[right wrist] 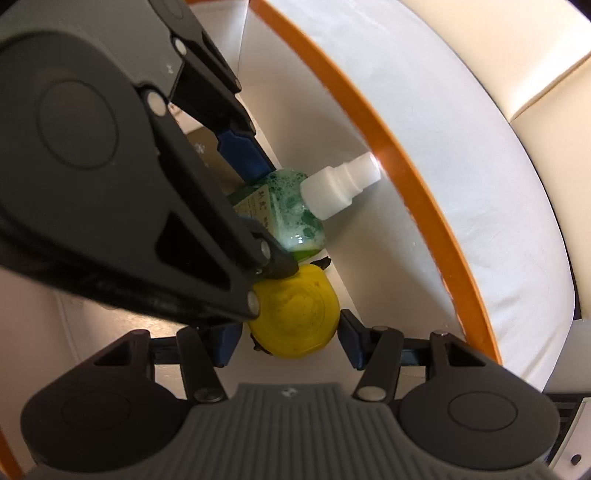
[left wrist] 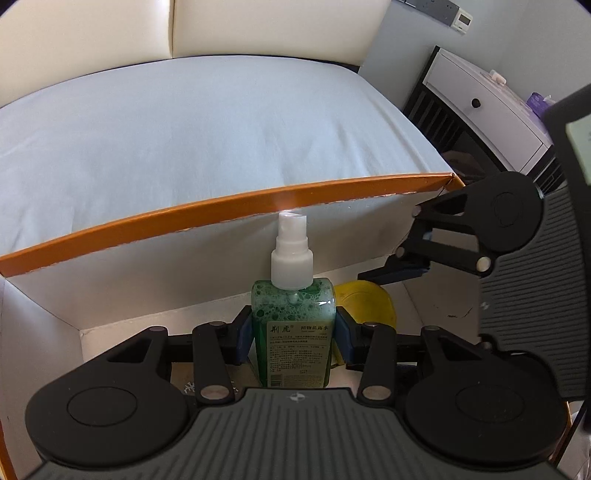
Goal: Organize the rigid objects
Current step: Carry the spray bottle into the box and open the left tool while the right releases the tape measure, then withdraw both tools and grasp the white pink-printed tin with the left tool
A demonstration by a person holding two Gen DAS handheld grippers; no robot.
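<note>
A green spray bottle (left wrist: 293, 332) with a white pump top stands inside a white box with an orange rim (left wrist: 221, 206). My left gripper (left wrist: 293, 338) is shut on the bottle's body. Beside it in the box lies a yellow round object (left wrist: 369, 301). In the right wrist view my right gripper (right wrist: 288, 338) has its jaws around the yellow round object (right wrist: 299, 317), apart from its sides. The bottle (right wrist: 291, 210) and the left gripper's fingers (right wrist: 243, 151) lie just beyond it. The right gripper also shows in the left wrist view (left wrist: 406, 271).
The box sits against a bed with a pale blue sheet (left wrist: 184, 129) and a cream headboard (left wrist: 258, 26). A white bedside cabinet (left wrist: 480, 107) stands at the right. The box walls (right wrist: 369, 258) close in around both grippers.
</note>
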